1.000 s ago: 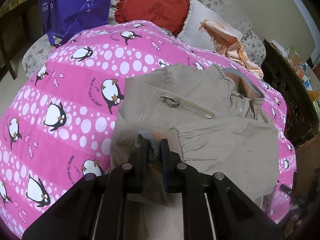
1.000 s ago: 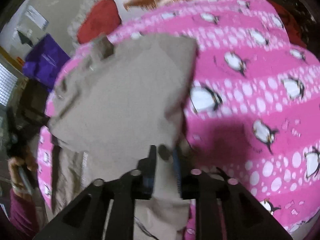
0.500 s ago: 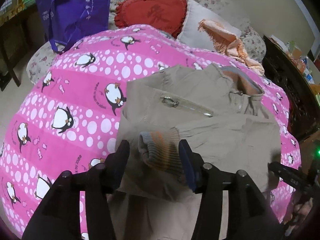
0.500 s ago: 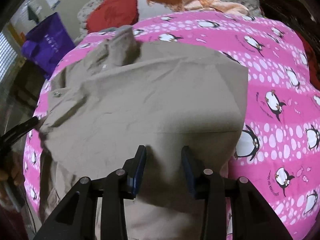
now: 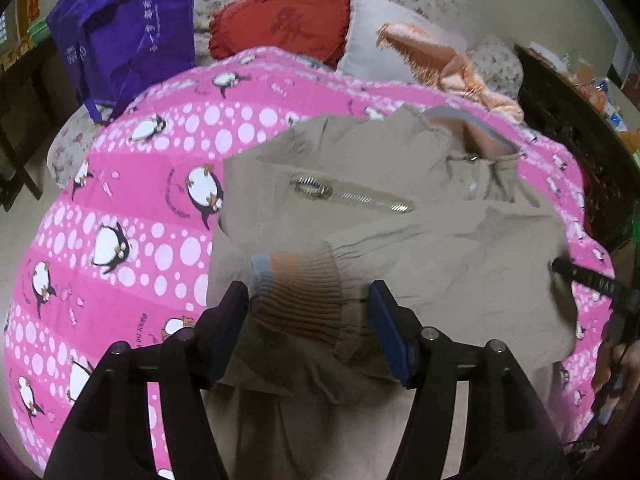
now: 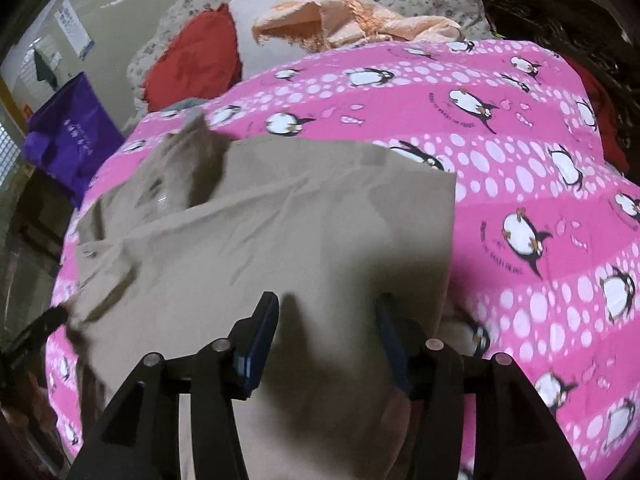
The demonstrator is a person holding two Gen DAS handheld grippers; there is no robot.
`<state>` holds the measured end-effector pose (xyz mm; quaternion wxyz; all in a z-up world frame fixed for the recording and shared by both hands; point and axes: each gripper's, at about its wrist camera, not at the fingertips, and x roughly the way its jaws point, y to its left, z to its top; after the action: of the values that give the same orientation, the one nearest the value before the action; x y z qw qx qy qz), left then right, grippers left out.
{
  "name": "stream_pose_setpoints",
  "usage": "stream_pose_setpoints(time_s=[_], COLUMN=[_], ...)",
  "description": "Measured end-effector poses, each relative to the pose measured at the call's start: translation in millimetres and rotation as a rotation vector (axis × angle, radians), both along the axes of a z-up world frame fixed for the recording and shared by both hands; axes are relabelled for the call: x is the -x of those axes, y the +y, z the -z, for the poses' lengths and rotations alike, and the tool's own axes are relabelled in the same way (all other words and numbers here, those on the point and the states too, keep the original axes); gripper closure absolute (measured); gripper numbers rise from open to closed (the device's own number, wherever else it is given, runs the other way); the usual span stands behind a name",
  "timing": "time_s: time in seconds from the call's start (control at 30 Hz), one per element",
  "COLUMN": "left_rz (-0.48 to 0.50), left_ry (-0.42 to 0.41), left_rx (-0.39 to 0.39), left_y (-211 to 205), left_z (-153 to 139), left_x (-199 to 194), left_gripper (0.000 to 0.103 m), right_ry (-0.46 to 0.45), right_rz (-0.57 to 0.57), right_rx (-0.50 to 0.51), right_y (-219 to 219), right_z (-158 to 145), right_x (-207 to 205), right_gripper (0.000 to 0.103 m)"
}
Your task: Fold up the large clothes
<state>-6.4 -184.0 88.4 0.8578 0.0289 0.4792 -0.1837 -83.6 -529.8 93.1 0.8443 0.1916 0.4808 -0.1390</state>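
Note:
A beige jacket [image 5: 400, 240] lies partly folded on a pink penguin-print quilt [image 5: 132, 208], its zip pocket and collar facing up. A sleeve is laid across the body, ending in a ribbed brown, orange and grey cuff [image 5: 296, 292]. My left gripper [image 5: 308, 308] hangs just over that cuff, its jaws opening, pads clear of the knit on both sides. In the right wrist view the same jacket [image 6: 280, 240] shows a smooth folded panel. My right gripper [image 6: 328, 320] hovers over the near edge of that panel, jaws opening, nothing pinched between them.
At the head of the bed are a red heart cushion [image 5: 280, 24], a white pillow [image 5: 372, 44] and a peach cloth [image 5: 452, 68]. A purple bag [image 5: 120, 32] hangs at the back left. Dark carved furniture [image 5: 580, 128] borders the right side. Bare quilt [image 6: 540, 200] stretches right of the jacket.
Both grippers let go: the left released the ribbed cuff, which now lies on the jacket. The right released the beige panel, which dropped flat onto the quilt.

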Motion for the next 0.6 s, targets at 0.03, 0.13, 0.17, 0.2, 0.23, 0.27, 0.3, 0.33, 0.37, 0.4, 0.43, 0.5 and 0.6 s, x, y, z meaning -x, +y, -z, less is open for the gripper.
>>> stream_pose_setpoints(time_s=[0.03,0.13,0.17,0.2,0.23,0.27,0.3,0.33,0.37,0.4,0.43,0.5,0.6], left_rz=[-0.005,-0.018,-0.020,-0.019,-0.018,-0.019,-0.019,-0.021,-0.023,-0.024,-0.025,-0.024,-0.024], left_ry=[0.008,0.033,0.040,0.040,0.039,0.037,0.036,0.037,0.038,0.038,0.040,0.041,0.043], left_rx=[-0.010,-0.030,-0.034,-0.040,-0.050,-0.064,-0.068,-0.068,-0.063,-0.059,-0.055,-0.049,-0.046], left_y=[-1.7,-6.4,-8.3,-10.2,-12.4,-14.9,-16.2,-16.9,-16.7,-16.7,-16.0,-14.7,-12.8], left_z=[6.6,20.2,24.3,26.8,29.2,31.5,32.4,33.1,33.3,33.3,33.2,33.3,33.0], left_x=[-3.4,-8.3,-10.4,-11.3,-12.6,-13.7,-13.5,-13.7,-13.6,-13.8,-13.4,-13.1,-13.0], left_gripper=[0.042,0.041,0.040,0.039,0.039,0.039,0.039,0.038,0.038,0.038,0.038,0.038,0.038], right_ry=[0.009,0.035,0.045,0.048,0.050,0.055,0.069,0.076,0.075,0.069,0.064,0.066,0.078], right_rz=[0.002,0.021,0.030,0.040,0.041,0.034,0.012,-0.003,-0.020,-0.031,-0.046,-0.069,-0.092], right_rx=[0.010,0.039,0.024,0.017,0.020,0.038,0.074,0.091,0.097,0.091,0.081,0.063,0.022], right_y=[-3.5,-17.6,-23.6,-27.0,-27.2,-25.0,-19.5,-15.5,-11.3,-9.2,-5.8,1.2,8.4], right_z=[3.0,15.6,21.0,22.8,22.9,20.2,14.5,9.7,3.2,-1.0,-6.6,-13.4,-8.2], right_x=[-4.8,-24.5,-32.3,-35.9,-37.9,-40.2,-41.2,-39.4,-34.5,-28.9,-19.8,1.6,30.5], right_gripper=[0.051,0.051,0.051,0.050,0.048,0.048,0.048,0.049,0.050,0.050,0.050,0.045,0.036])
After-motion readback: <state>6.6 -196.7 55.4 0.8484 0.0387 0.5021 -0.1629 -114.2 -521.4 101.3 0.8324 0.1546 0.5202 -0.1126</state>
